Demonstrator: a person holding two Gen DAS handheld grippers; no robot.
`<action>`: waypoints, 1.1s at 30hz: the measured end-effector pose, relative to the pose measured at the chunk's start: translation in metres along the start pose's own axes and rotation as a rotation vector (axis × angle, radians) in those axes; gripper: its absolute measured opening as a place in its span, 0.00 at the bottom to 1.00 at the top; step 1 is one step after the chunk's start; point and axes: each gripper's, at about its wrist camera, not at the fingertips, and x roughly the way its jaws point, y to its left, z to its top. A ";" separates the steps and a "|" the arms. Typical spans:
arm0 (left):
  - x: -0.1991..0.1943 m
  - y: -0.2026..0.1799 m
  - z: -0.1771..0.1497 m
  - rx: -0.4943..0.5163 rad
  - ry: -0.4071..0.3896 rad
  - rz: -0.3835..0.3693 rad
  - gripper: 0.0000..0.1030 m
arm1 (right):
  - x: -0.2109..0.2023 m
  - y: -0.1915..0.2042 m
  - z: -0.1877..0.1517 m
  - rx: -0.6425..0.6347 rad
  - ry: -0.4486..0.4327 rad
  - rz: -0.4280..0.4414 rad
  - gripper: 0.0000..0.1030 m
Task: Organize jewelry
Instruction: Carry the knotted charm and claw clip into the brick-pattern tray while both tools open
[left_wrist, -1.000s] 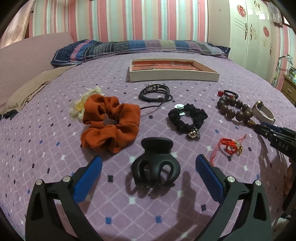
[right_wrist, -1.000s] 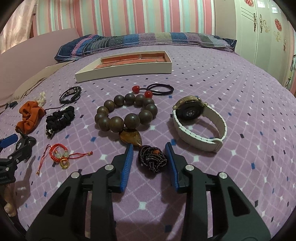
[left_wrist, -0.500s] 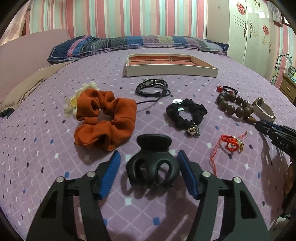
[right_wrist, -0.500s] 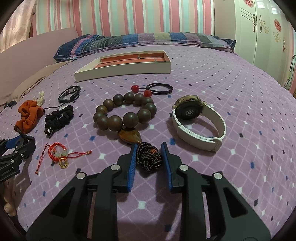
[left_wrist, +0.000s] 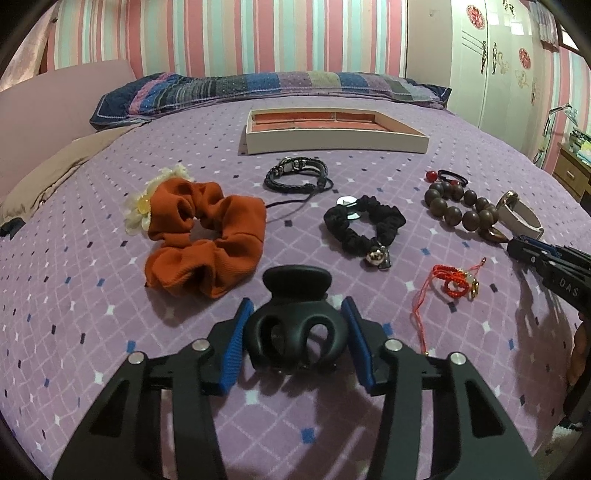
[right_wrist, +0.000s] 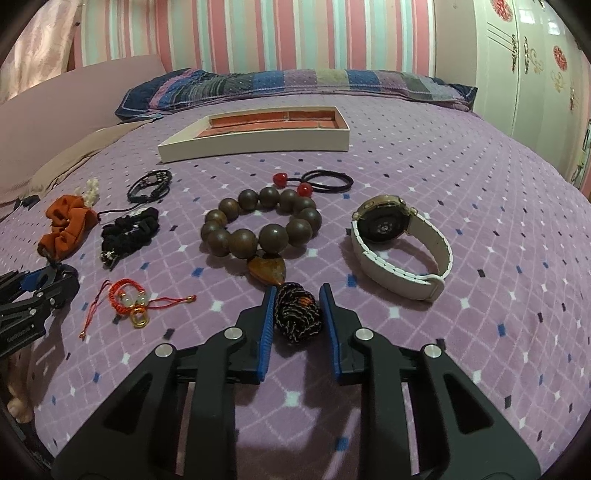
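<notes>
With the left tongs (left_wrist: 295, 332) clamped on the black claw clip (left_wrist: 295, 325) and the right tongs (right_wrist: 297, 314) squeezing the knotted tassel (right_wrist: 297, 314) on the bed (right_wrist: 480, 184), lifting may drag the bead bracelet (right_wrist: 258, 225) along.

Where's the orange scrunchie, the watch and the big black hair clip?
orange scrunchie (left_wrist: 207, 236), left wrist view, on its folded cloth.
watch (right_wrist: 382, 223), right wrist view, on the round case back.
black hair clip (left_wrist: 295, 284), left wrist view, on its top hinge.

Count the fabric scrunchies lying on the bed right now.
2. The orange scrunchie lies left, beside a cream flower piece; the black scrunchie sits mid-bed, right of it. None appears hidden.
</notes>
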 end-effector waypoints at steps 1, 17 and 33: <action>-0.002 0.001 0.000 -0.004 -0.003 -0.002 0.47 | -0.004 0.002 0.000 -0.007 -0.005 -0.001 0.23; -0.031 -0.003 0.064 -0.001 -0.058 -0.003 0.47 | -0.037 -0.004 0.053 -0.004 -0.063 0.021 0.23; 0.065 0.018 0.252 -0.035 -0.023 -0.051 0.47 | 0.076 -0.017 0.238 0.013 -0.082 0.070 0.23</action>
